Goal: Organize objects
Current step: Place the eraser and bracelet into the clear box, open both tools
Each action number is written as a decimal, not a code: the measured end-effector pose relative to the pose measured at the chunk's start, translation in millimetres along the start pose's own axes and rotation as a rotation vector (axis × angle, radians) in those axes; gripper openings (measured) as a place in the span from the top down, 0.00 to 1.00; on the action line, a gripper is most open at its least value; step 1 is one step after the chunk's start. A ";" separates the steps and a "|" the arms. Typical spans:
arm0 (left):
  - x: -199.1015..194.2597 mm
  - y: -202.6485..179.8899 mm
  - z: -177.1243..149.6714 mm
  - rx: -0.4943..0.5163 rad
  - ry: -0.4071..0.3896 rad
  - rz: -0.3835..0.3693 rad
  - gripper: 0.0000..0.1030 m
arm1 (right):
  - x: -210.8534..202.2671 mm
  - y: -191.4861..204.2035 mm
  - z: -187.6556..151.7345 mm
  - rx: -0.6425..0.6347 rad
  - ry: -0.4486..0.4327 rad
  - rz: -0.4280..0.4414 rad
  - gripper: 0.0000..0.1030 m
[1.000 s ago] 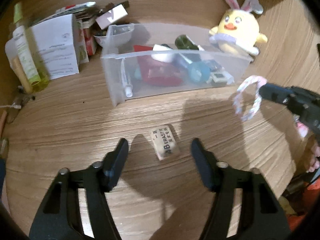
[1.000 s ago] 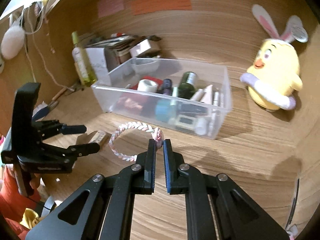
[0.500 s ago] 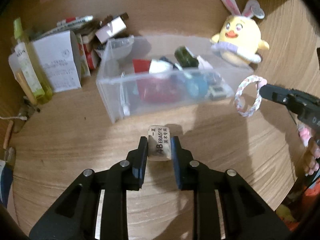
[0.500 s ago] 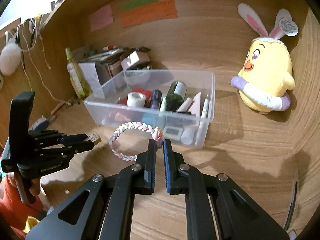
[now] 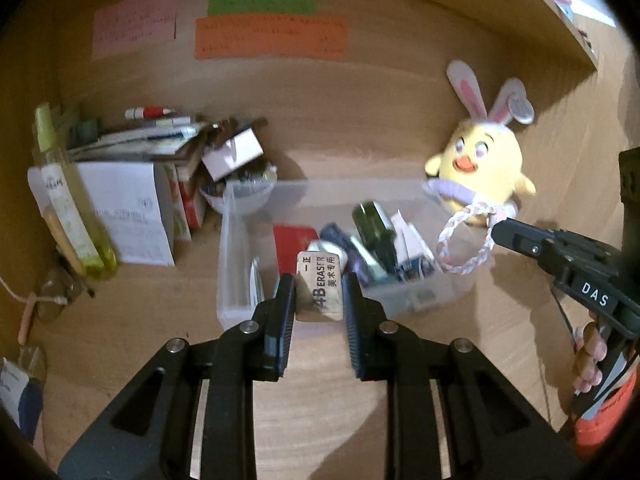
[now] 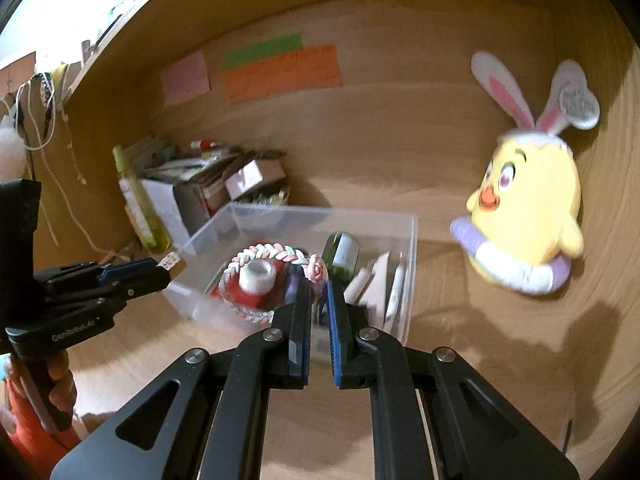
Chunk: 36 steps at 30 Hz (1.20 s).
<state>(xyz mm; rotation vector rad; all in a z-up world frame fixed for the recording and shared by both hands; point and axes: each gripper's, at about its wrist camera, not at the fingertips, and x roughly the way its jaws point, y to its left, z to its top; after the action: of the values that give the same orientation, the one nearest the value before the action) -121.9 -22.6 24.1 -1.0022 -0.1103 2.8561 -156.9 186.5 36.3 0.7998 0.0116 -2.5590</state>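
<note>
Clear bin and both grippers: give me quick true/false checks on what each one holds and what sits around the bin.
1. The left gripper is shut on the eraser. True.
2. The right gripper is empty. False: it pinches the braided bracelet.
3. The clear bin is empty. False: a green bottle and tape roll lie inside.
4. The yellow plush chick sits outside the bin. True.

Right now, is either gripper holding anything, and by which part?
Both. The left gripper clamps the eraser by its two long sides near the lower end. The right gripper pinches the braided bracelet at its pink bead.
</note>
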 end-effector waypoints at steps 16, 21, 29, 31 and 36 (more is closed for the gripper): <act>62.3 10.1 31.6 -0.029 0.080 0.002 0.77 | 64.9 -5.7 15.3 -0.035 0.115 -0.032 0.93; 83.3 12.0 24.5 -0.037 0.125 -0.017 0.77 | 88.2 -0.2 6.4 -0.051 0.178 -0.024 0.93; 92.5 7.8 19.3 -0.016 0.149 -0.042 0.77 | 108.1 5.6 -2.1 -0.087 0.232 -0.050 0.92; 90.0 6.1 19.8 -0.005 0.148 -0.046 0.77 | 107.6 6.9 -2.7 -0.099 0.243 -0.051 0.87; 76.6 0.7 19.6 0.012 0.127 -0.063 0.63 | 93.2 7.9 -0.4 -0.106 0.223 -0.041 0.67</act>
<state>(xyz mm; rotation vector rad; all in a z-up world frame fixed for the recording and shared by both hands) -193.7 -14.0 -8.0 -1.1529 -0.1116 2.7254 -221.1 140.2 -13.6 1.0479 0.2341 -2.4700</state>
